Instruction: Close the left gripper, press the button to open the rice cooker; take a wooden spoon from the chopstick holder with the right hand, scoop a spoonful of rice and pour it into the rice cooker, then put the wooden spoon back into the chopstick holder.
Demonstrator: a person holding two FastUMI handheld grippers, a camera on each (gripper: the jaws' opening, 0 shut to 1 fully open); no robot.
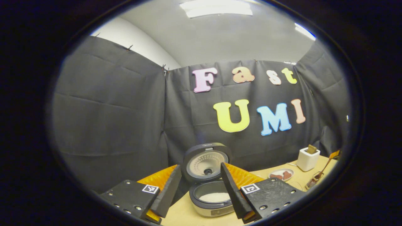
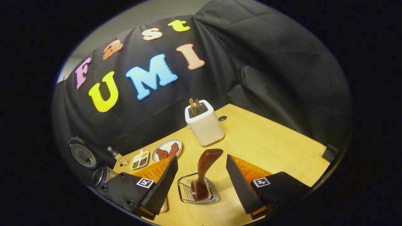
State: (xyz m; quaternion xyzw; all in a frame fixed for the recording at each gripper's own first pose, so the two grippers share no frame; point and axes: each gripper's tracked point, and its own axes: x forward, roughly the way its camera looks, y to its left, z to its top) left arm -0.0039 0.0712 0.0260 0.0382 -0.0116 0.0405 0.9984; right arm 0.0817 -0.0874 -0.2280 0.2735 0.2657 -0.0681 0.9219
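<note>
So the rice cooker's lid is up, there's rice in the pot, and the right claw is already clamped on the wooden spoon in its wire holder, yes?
Not quite. In the right gripper view the right claw is open, its fingers either side of the wooden spoon without touching it. The spoon stands in the wire holder. The left gripper view shows the rice cooker with its lid up and rice inside.

Booth dim overall, black cloth wall soaking up light. Ceiling light panels (image 1: 216,8) overhead in left gripper view, blown out white, second strip at upper right edge. Counter (image 2: 267,138) evenly lit in right gripper view, warm tone, soft short shadows under white holder (image 2: 204,127). Strong fisheye bending: wall seams and counter edge curve toward rim. Slight softness and darkening at rim; centre sharp.
</note>
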